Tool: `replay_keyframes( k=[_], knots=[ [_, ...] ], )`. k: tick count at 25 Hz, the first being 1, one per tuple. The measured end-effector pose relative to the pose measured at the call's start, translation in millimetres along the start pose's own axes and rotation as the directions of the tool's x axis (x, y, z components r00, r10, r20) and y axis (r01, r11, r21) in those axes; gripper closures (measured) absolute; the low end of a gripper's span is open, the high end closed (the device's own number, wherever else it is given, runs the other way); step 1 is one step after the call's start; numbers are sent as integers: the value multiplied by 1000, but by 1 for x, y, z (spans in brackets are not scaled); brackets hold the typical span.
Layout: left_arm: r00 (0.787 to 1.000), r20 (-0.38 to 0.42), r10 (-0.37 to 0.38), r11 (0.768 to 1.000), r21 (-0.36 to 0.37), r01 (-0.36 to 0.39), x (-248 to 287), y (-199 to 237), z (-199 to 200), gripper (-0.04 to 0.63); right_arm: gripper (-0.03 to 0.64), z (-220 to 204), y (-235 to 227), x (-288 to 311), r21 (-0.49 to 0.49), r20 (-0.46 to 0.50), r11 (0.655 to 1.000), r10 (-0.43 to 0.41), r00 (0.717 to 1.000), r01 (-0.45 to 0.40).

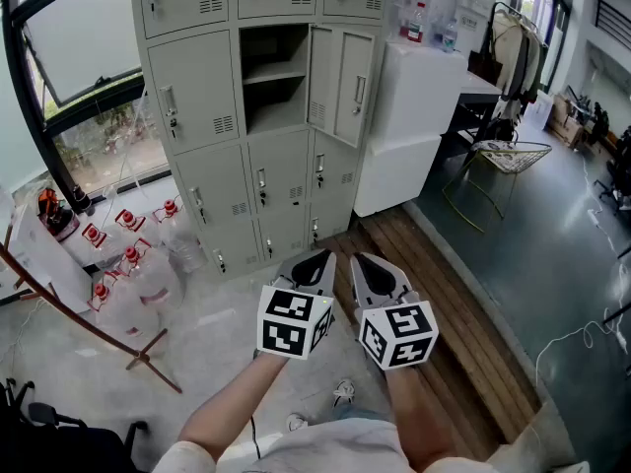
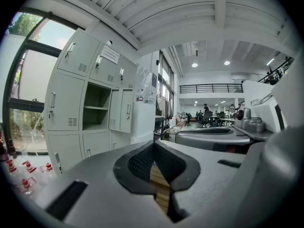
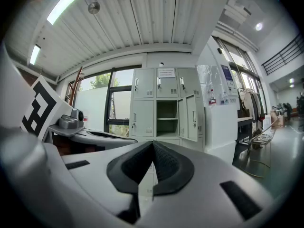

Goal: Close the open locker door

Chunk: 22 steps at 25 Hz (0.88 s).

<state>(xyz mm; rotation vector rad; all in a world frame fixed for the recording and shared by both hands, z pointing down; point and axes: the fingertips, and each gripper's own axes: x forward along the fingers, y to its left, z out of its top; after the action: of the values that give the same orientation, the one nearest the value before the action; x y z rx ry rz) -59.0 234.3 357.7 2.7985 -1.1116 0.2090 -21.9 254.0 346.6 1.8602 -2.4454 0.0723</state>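
A bank of grey lockers stands against the far wall. One middle compartment is open, with a shelf inside. Its door is swung out to the right, next to a closed door with a handle. The same open compartment appears in both gripper views, well ahead of the jaws. My left gripper and right gripper are held side by side low in front of me, some way short of the lockers. Both are shut and hold nothing, with the left fingertips and right fingertips touching.
Several red-capped water bottles crowd the floor left of the lockers, beside a leaning wooden frame. A white cabinet adjoins the lockers on the right. A wire chair stands further right. A wooden floor strip runs toward me.
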Motion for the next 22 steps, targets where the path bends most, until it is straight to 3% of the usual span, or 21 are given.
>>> replay_keyframes(
  k=[14, 22],
  knots=[
    [999, -23, -24, 1000, 15, 24, 35, -8, -8, 589, 612, -9, -27, 9, 29, 10, 1000, -1, 1000, 0],
    [999, -43, -5, 999, 39, 7, 99, 1, -6, 589, 612, -10, -77, 47, 14, 30, 999, 32, 999, -33]
  ],
)
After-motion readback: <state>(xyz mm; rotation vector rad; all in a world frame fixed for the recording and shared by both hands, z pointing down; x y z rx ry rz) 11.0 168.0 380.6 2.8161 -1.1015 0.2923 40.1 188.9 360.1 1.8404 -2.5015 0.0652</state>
